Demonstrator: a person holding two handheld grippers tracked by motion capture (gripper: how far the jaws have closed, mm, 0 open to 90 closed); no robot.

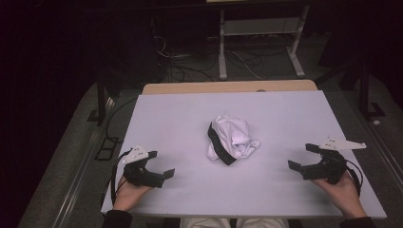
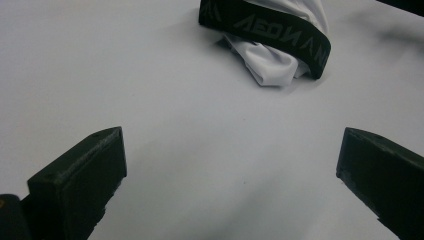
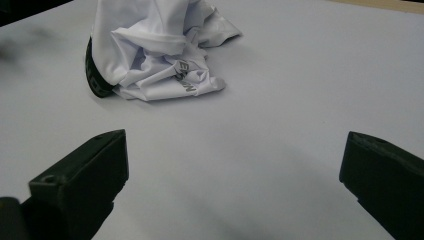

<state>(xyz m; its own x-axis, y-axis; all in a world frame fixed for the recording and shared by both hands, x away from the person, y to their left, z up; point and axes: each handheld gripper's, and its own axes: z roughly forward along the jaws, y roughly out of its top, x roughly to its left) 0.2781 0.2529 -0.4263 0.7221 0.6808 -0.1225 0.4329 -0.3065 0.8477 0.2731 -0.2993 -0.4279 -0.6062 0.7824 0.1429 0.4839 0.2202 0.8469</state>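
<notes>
A crumpled white garment (image 1: pixel 233 138) with a black lettered waistband (image 1: pixel 219 145) is lying in a heap near the centre of the high view, on the white tabletop (image 1: pixel 180 118). In the left gripper view the garment (image 2: pixel 272 62) is sitting at the top of the frame, right of centre, with the waistband (image 2: pixel 270 30) wrapping across its near side. In the right gripper view it (image 3: pixel 155 55) is bunching up in the upper left of the frame, with the waistband (image 3: pixel 95 75) curling along its left edge.

The left gripper (image 1: pixel 160 164) is resting low in the lower left of the high view, in the person's left hand (image 1: pixel 130 190), and its jaws are standing spread wide with nothing between them but bare table. The right gripper (image 1: pixel 301 156) is sitting in the lower right of the frame, in the right hand (image 1: pixel 340 187), likewise gaping wide and gripping nothing. Both are pointing inward toward the heap, and both are lying well apart from it.

Judging from how things lie, the work on the garment is only starting: the cloth is looking untouched, balled and unfolded, and neither gripper is making contact. Reaching in, taking hold of the fabric, and spreading or folding it are all looking like steps not yet done.
</notes>
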